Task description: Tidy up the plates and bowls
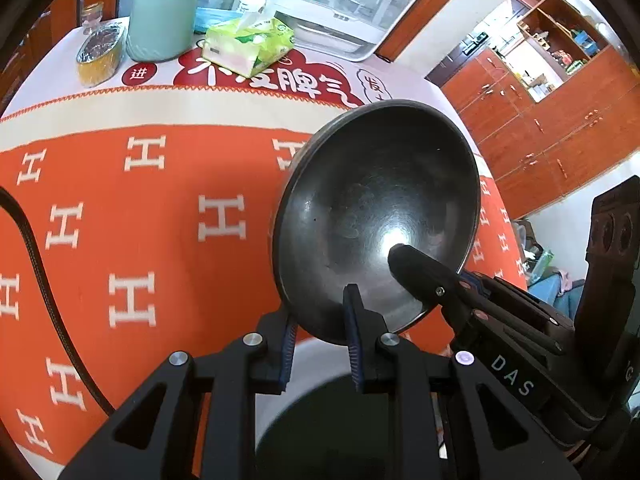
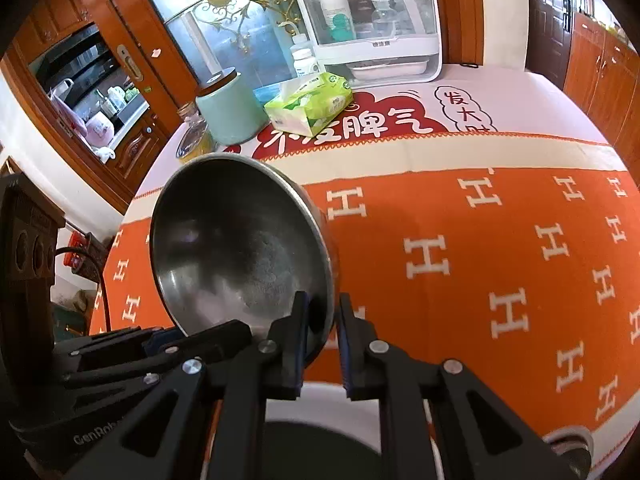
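a: start at the fingers. what is the left gripper [image 1: 320, 336] doing?
b: its fingers pinch the near rim of a steel bowl [image 1: 376, 216], one pad inside the rim and one behind it. the bowl is tilted up on edge, hollow side facing the camera, clear of the surface [image 1: 160, 208].
a: and the right gripper [image 2: 323, 332]?
b: the same in its own view: fingers closed on the near right rim of a steel bowl [image 2: 240, 240], one inside and one outside the wall, bowl tilted and lifted off the orange cloth.
a: one bowl or two?
b: cannot tell for sure. the left view shows the other gripper's black finger reaching into the bowl from the lower right; the right view shows a second gripper low on the left, touching the bowl's near edge.
a: what does only one view give?
b: the left view shows a black cable [image 1: 36, 256] lying on the cloth at the left. the right view shows a dark door [image 2: 552, 16] at the far right.
a: further out?
b: at the far end of the surface both show a green canister [image 1: 160, 24], a tissue pack [image 1: 248, 46] and a white lidded box [image 1: 356, 4].
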